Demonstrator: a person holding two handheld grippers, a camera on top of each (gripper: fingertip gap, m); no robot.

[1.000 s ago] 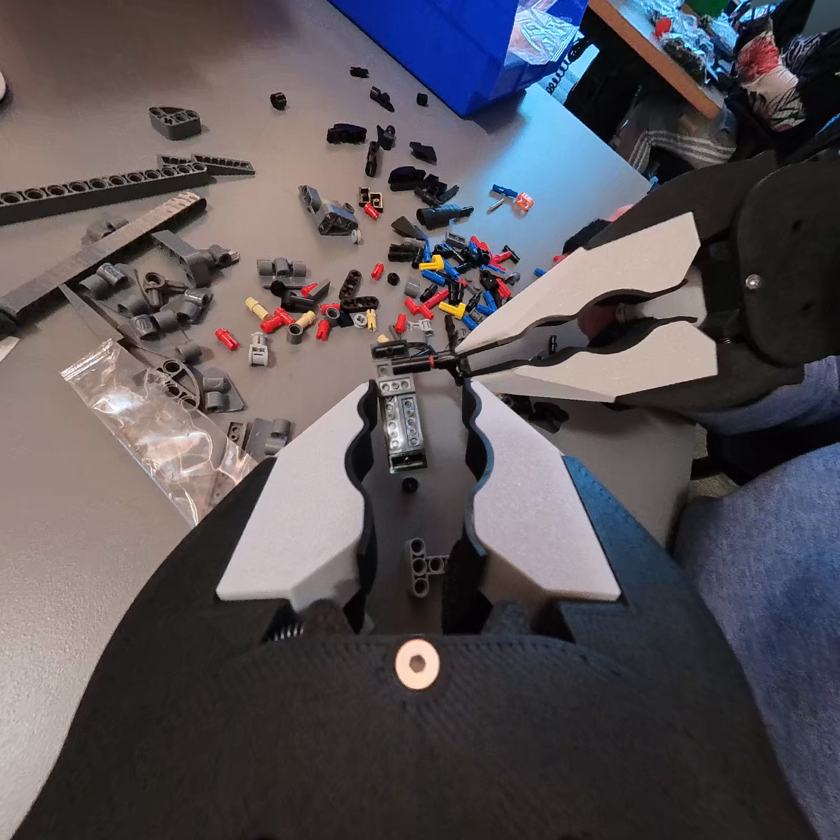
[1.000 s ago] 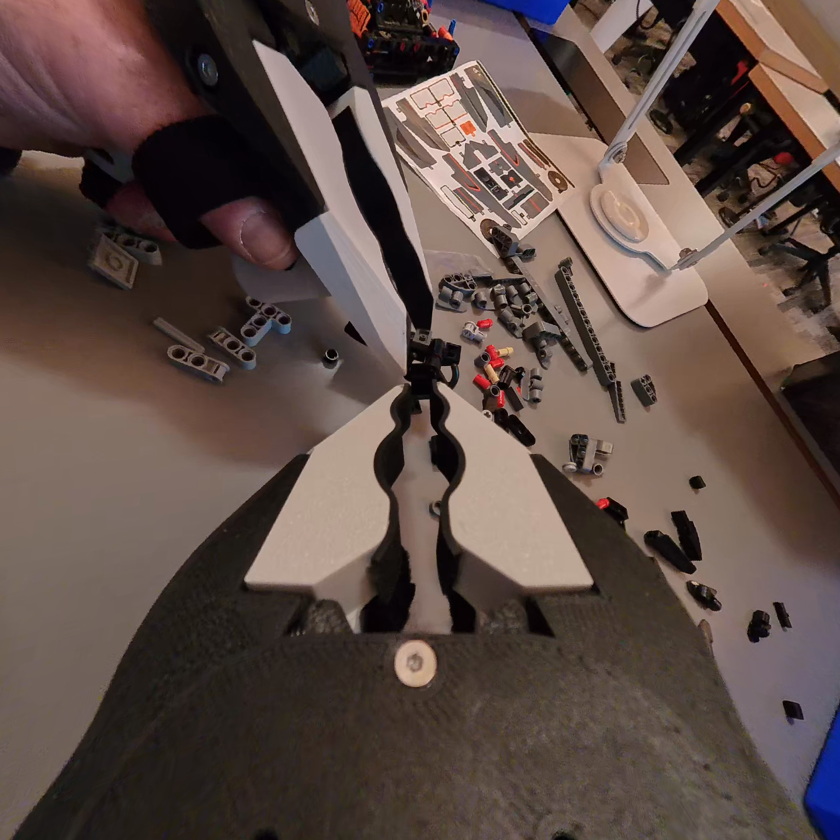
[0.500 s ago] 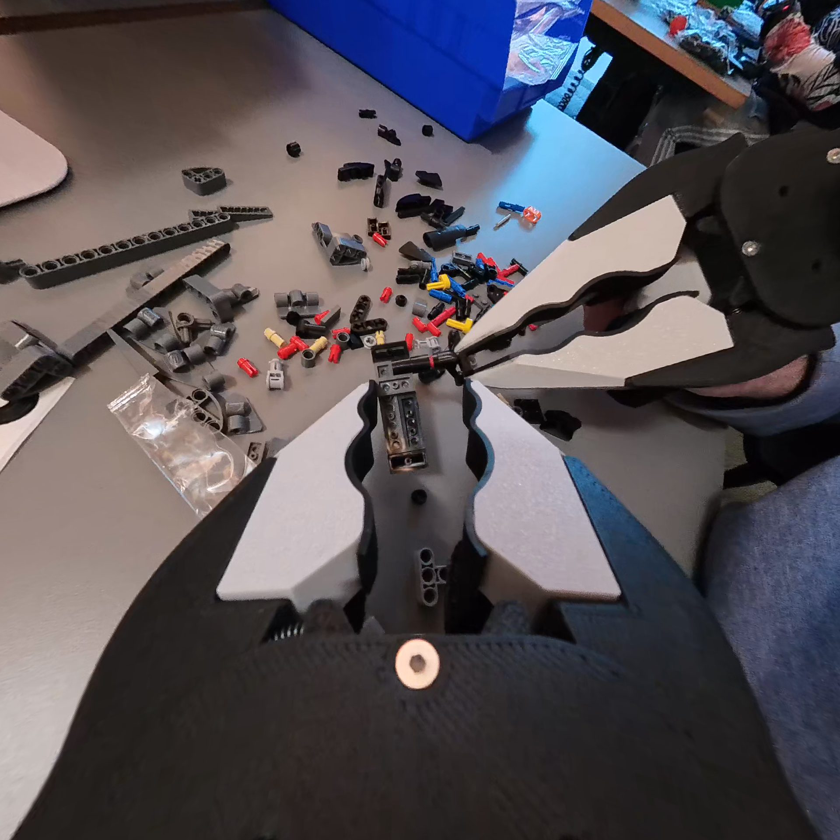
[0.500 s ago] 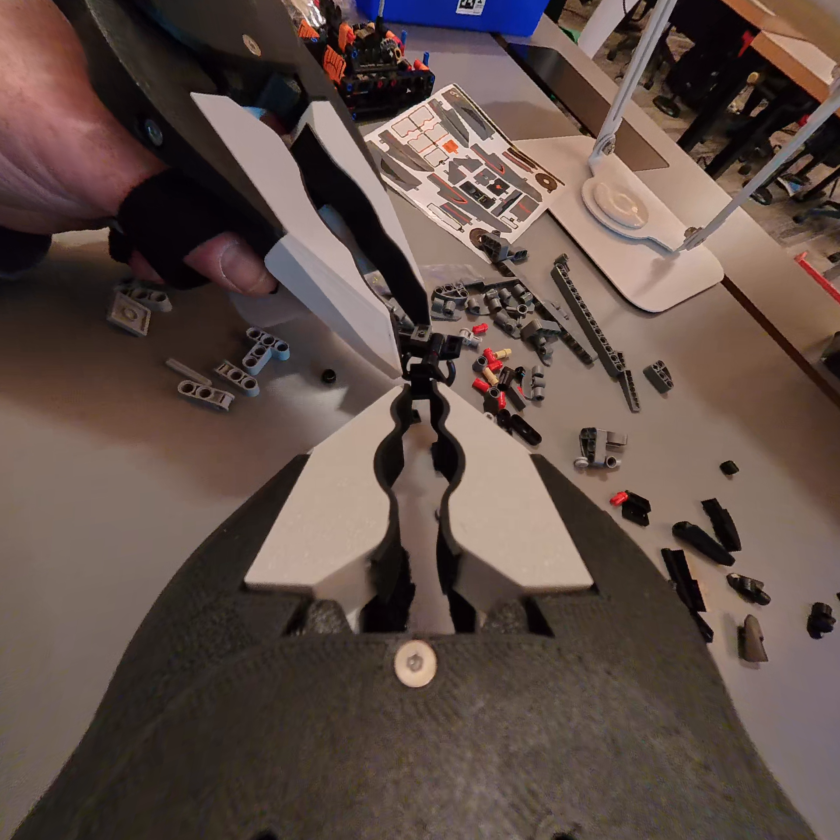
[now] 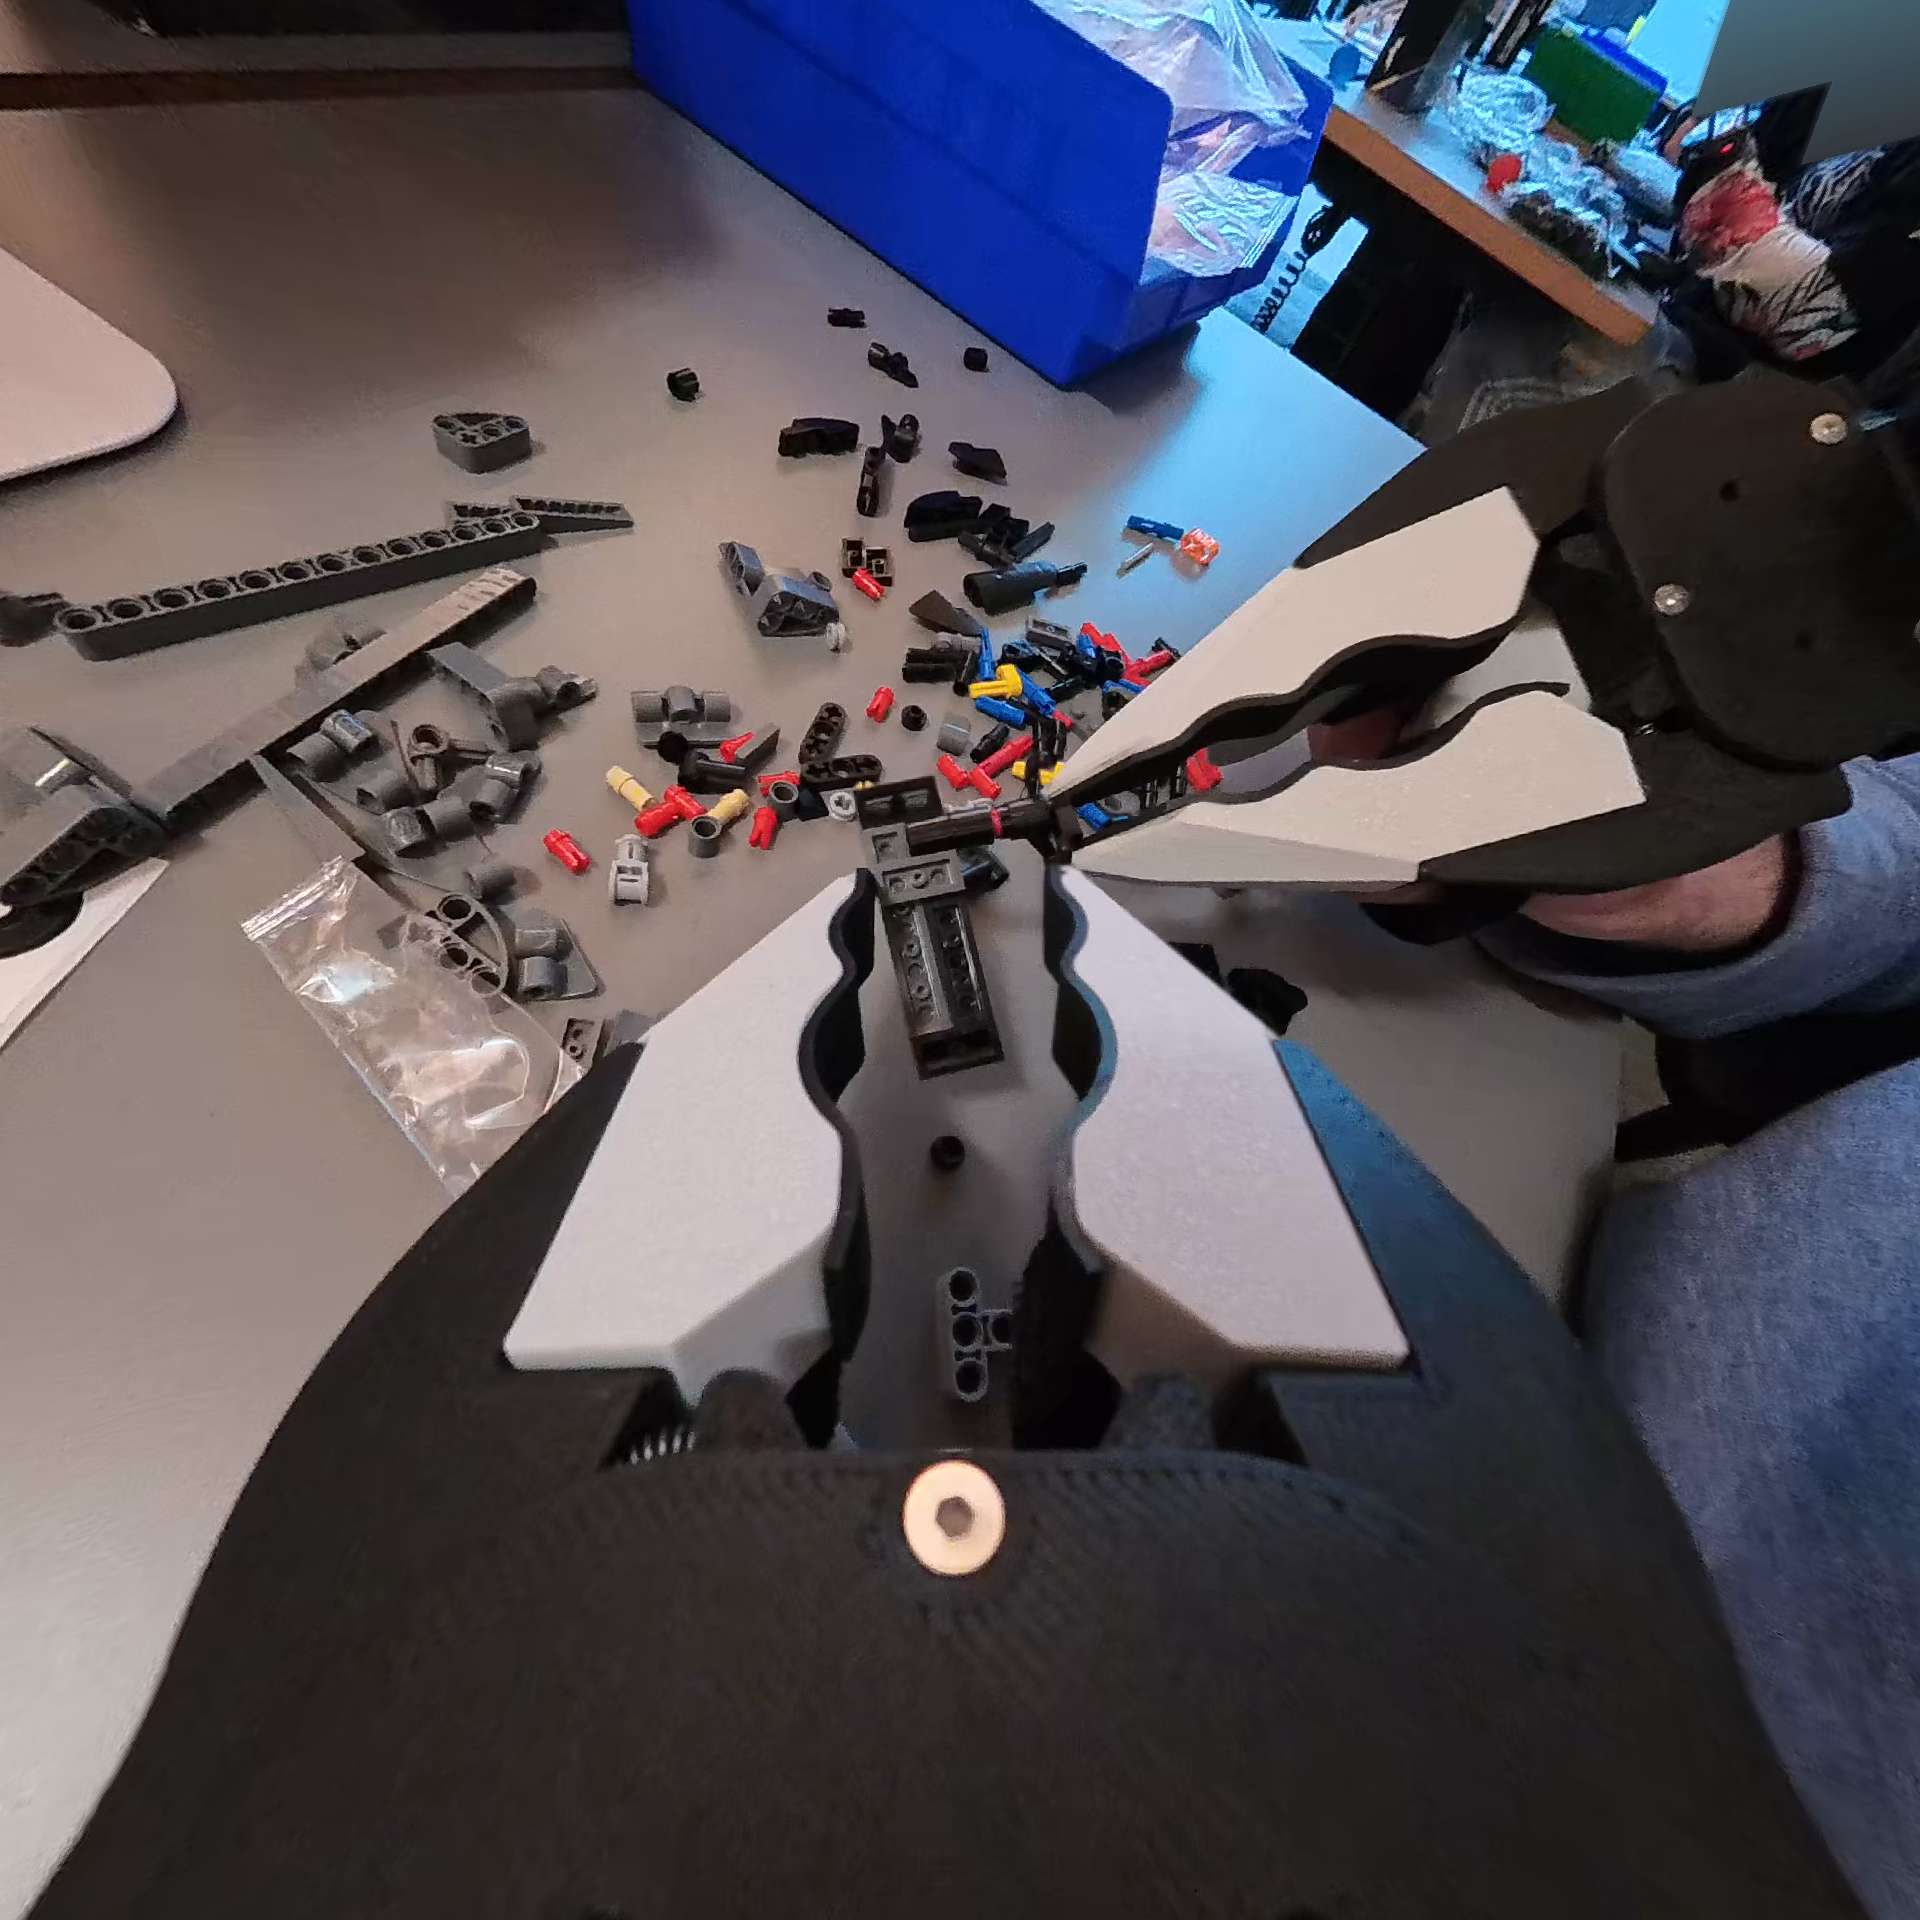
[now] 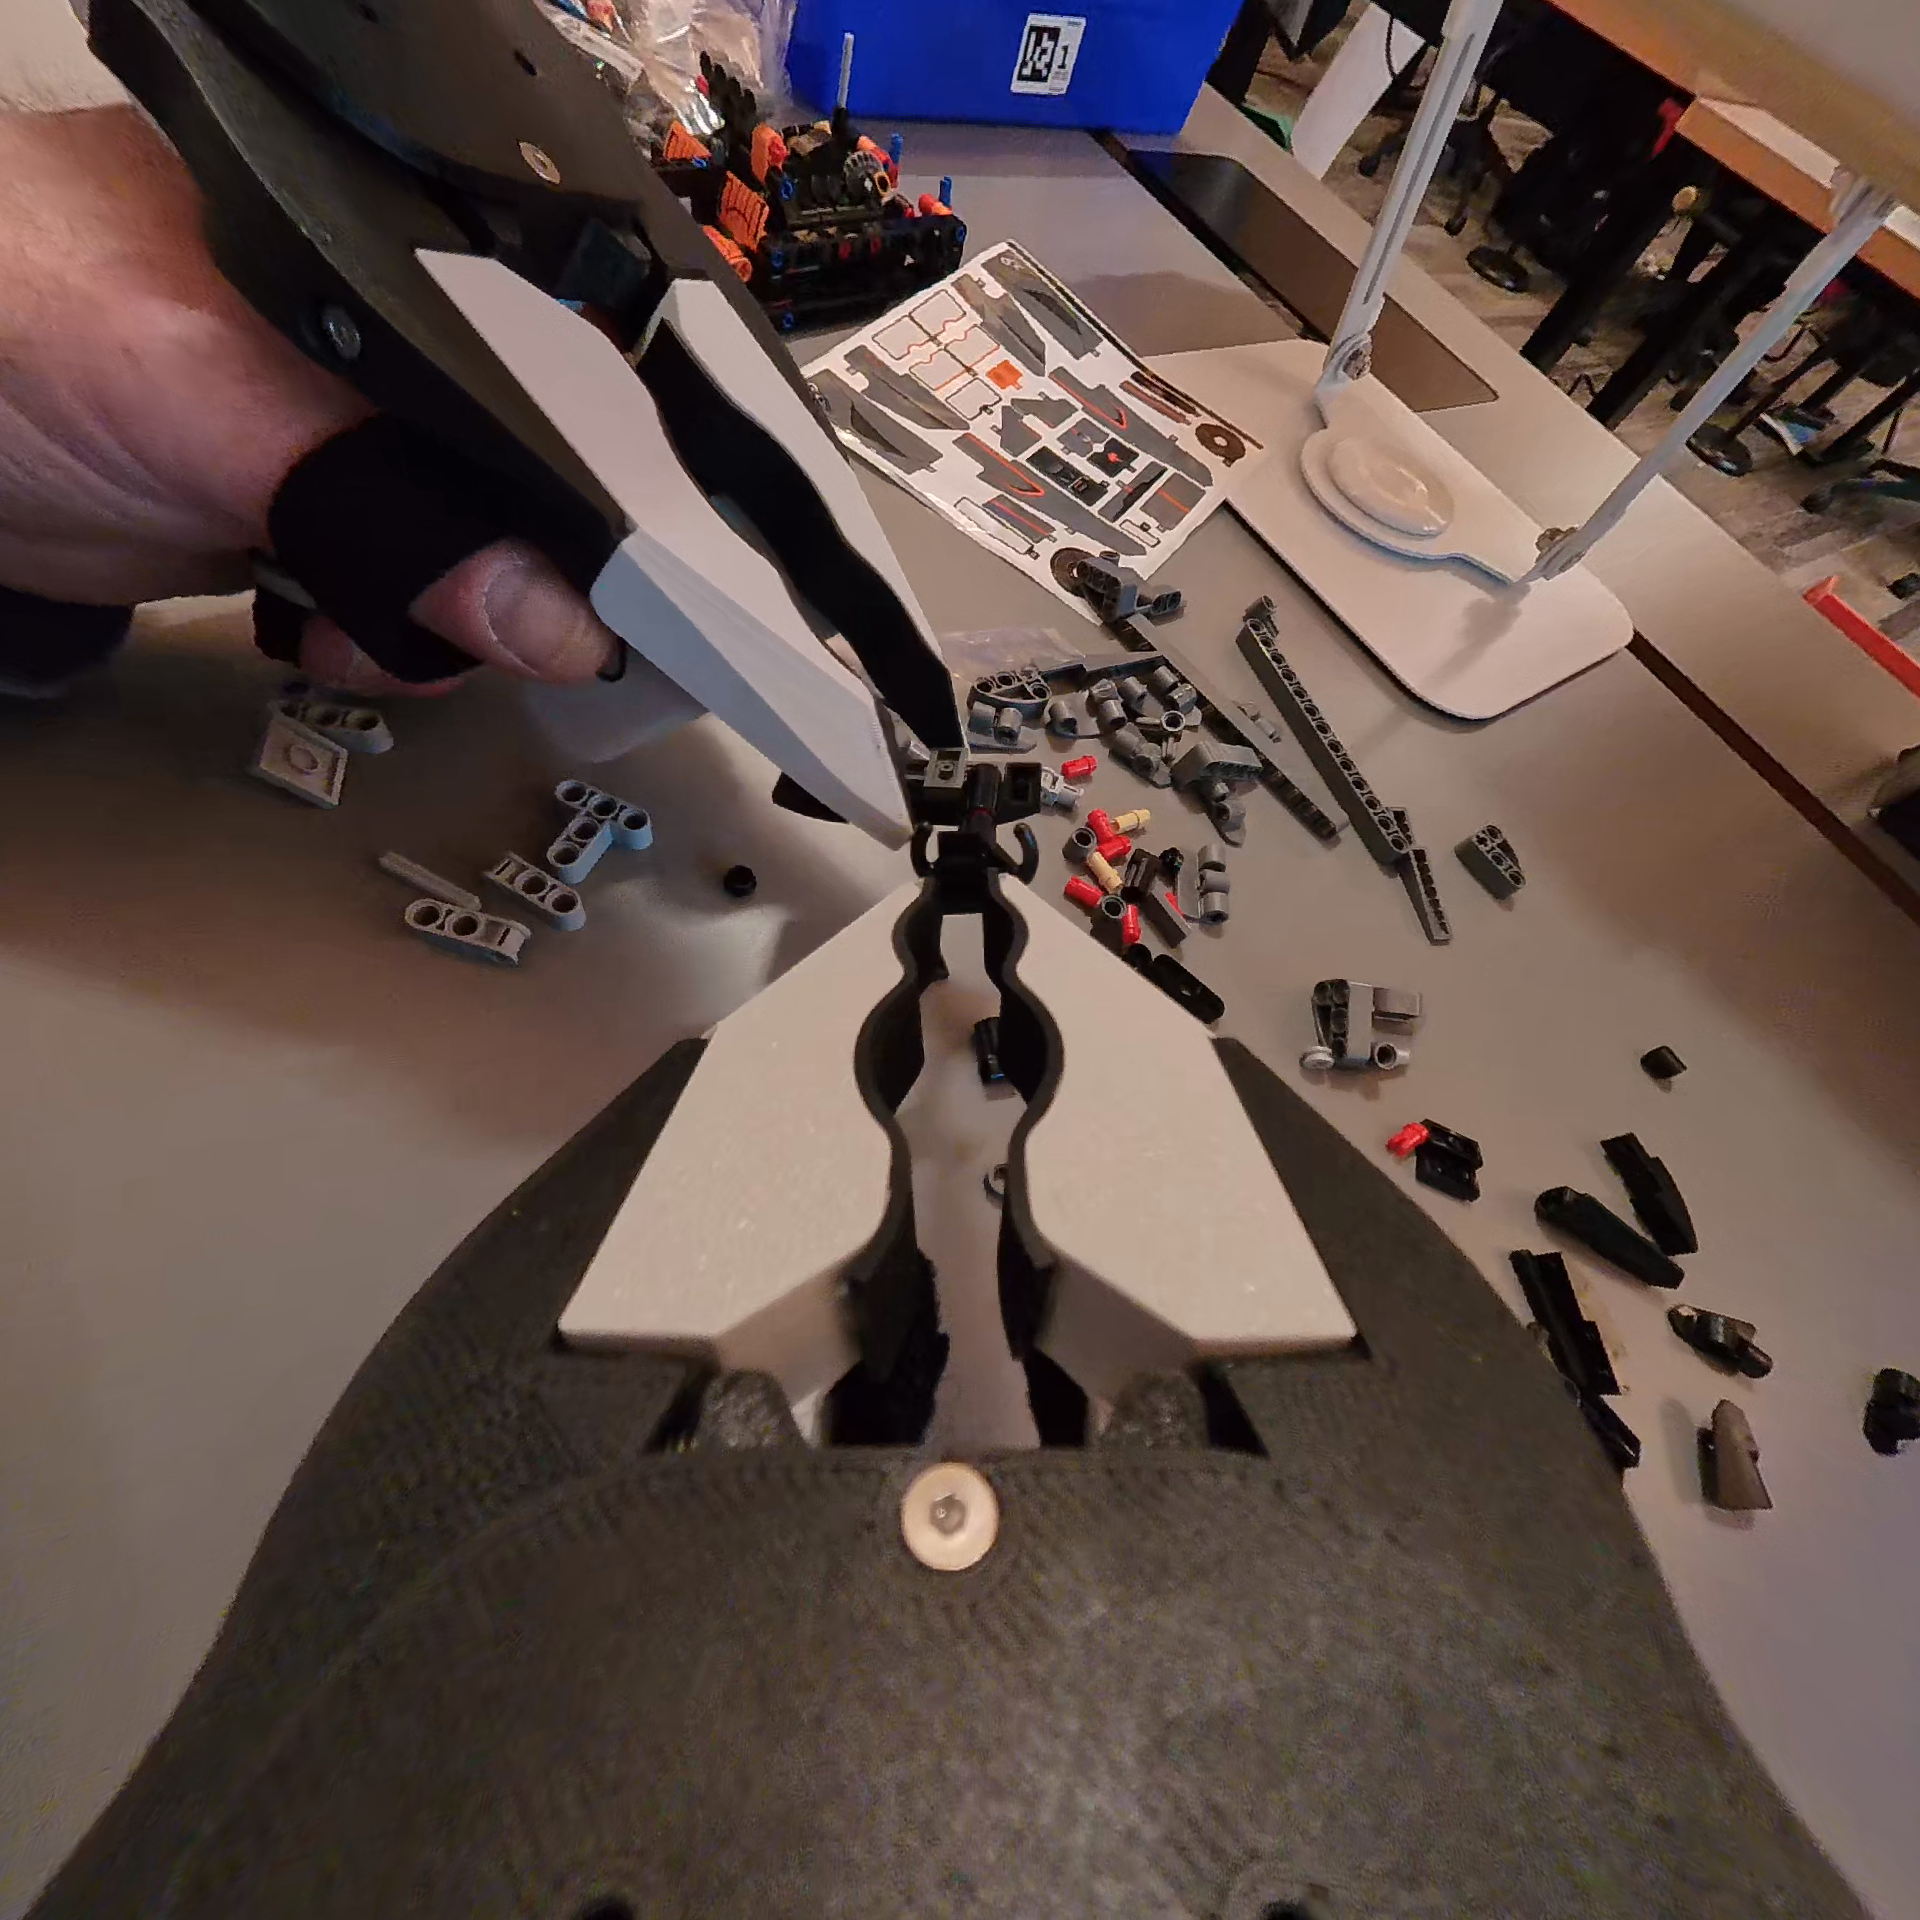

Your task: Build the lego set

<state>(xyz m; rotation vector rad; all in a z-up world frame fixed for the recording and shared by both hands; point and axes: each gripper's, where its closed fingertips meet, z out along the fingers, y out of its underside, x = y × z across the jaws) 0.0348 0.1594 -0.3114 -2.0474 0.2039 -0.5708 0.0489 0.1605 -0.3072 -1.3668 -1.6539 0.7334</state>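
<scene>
My left gripper (image 5: 956, 888) is shut on a small dark grey and black lego assembly (image 5: 935, 966), held above the table with its length lying between the fingers. My right gripper (image 5: 1051, 831) comes in from the right, shut on a thin black pin piece with a red ring (image 5: 961, 828) whose end meets the assembly's far end. In the right wrist view my right gripper (image 6: 961, 899) grips that black piece (image 6: 971, 847) at the tips. The left gripper (image 6: 920, 795) comes from the upper left with the assembly (image 6: 961, 777) at its tips.
Loose red, blue, yellow, black and grey pieces (image 5: 997, 707) and long grey beams (image 5: 281, 587) lie on the grey table. Also there: a clear plastic bag (image 5: 405, 997), a blue bin (image 5: 935, 156), a sticker sheet (image 6: 1029, 416), a white lamp base (image 6: 1434, 561), a partly built model (image 6: 821, 208). The table edge is to the right. Both grippers' tips are close together, under 4 cm apart. Left tips and right tips are each some 30 cm from the partly built model (image 6: 821, 208).
Both grippers have risen together and drawn back from the table, so the loose pieces look farther away. The assembly and the black pin piece stay held and joined at the tips.
</scene>
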